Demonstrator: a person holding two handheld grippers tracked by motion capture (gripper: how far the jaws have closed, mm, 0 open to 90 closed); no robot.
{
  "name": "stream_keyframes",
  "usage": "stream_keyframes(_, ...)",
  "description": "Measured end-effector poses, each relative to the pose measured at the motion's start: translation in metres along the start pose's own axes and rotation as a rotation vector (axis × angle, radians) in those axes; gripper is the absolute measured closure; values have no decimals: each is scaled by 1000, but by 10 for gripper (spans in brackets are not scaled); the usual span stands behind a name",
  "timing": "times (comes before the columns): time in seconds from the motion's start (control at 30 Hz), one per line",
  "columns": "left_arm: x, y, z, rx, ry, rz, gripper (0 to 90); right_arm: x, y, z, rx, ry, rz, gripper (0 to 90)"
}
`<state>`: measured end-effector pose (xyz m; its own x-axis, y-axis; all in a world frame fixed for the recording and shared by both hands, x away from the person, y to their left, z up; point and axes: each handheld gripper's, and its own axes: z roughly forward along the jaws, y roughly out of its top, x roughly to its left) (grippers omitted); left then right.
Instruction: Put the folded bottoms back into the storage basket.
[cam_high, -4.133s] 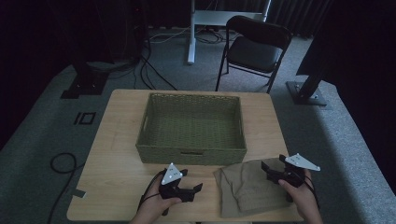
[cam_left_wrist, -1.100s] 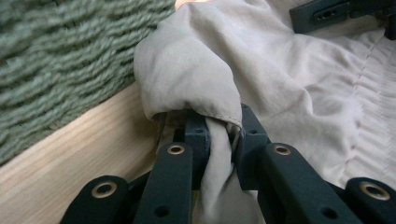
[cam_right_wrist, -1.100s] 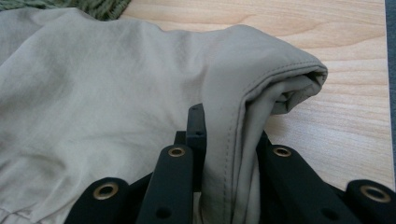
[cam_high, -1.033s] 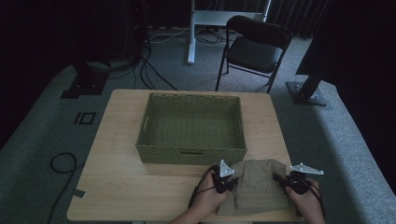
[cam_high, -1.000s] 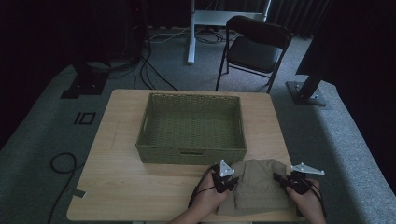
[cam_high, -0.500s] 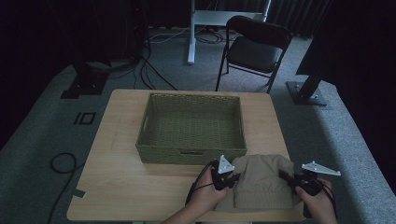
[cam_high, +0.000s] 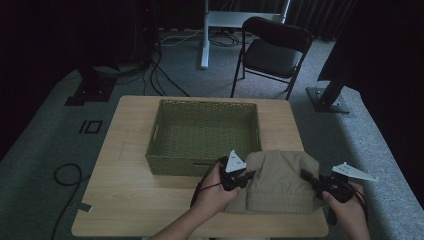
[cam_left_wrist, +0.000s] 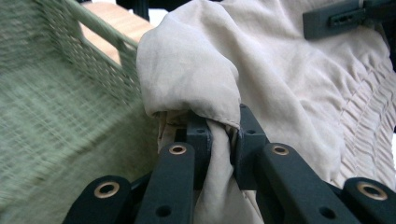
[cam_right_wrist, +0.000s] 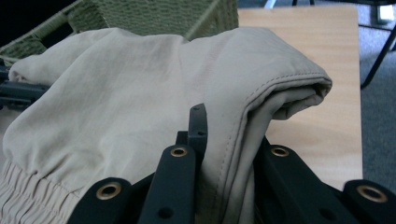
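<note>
we have the folded garment pinched by left gripper and right gripper (both clamped); next, into the basket.

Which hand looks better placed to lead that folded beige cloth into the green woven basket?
Probably the left. The left hand-held gripper pinches the folded beige cloth right beside the green woven basket wall, while the right hand-held gripper grips the edge farther from it.
</note>
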<state>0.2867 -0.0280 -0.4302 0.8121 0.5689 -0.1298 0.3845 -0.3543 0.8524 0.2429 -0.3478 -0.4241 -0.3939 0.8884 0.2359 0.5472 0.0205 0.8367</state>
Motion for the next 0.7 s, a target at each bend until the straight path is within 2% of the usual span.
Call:
stream_keyframes(0.13,7,7,-7,-10,6,-5,808,5,12,2,-14,11,-6,805)
stream_keyframes(0.2,11,11,-12,-19,17,-2,808,11,23,4,-24,23,-16,805)
stream_keyframes(0.23,15,14,-16,-34,20,-14,808,12,27,5,-27,26,-20,806)
stream_keyframes(0.3,18,16,-19,-34,23,-12,808,14,30,6,-28,24,-24,805)
stream_keyframes(0.4,29,24,-29,-55,37,-31,808,20,45,13,-41,37,-28,806)
stream_keyframes(0.57,39,30,-37,-57,63,-25,808,26,54,21,-50,47,-32,805)
stream_keyframes(0.7,50,33,-45,-63,83,-36,809,31,60,31,-62,68,-24,806)
